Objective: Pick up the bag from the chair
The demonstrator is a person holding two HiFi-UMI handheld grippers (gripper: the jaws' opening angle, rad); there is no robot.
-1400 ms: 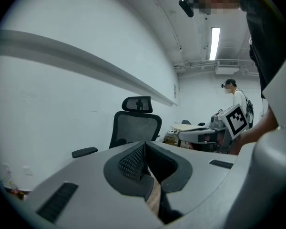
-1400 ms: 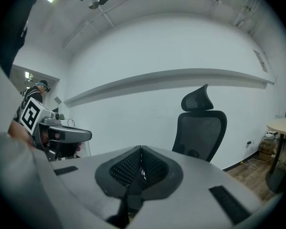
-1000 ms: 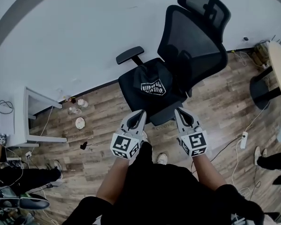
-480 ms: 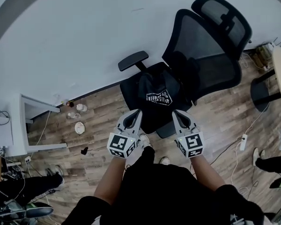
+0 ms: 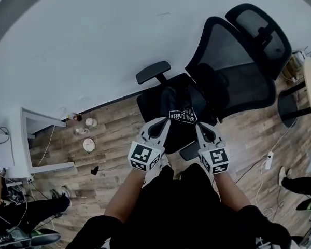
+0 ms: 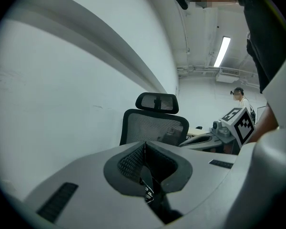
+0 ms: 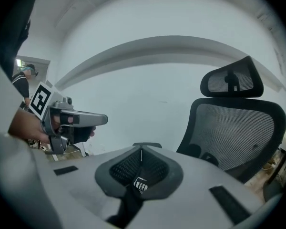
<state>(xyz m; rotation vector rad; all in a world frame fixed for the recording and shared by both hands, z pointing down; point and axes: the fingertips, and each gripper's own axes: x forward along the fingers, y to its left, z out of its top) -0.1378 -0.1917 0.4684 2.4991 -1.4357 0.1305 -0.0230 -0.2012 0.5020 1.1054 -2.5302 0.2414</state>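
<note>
Black bag [image 5: 180,107] on mesh chair [image 5: 241,74]

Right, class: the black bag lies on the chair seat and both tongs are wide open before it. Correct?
No: the left tongs and right tongs are shut, as both gripper views show. The black bag does lie on the chair seat.

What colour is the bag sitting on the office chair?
Black, with a white printed emblem; the soft fabric bag shows best in the head view.

Black clothing covers the person [image 5: 171,211]; the grey left tool [image 5: 162,122] and right tool [image 5: 201,126] each carry a black-and-white marker cube [image 5: 143,156].
</note>
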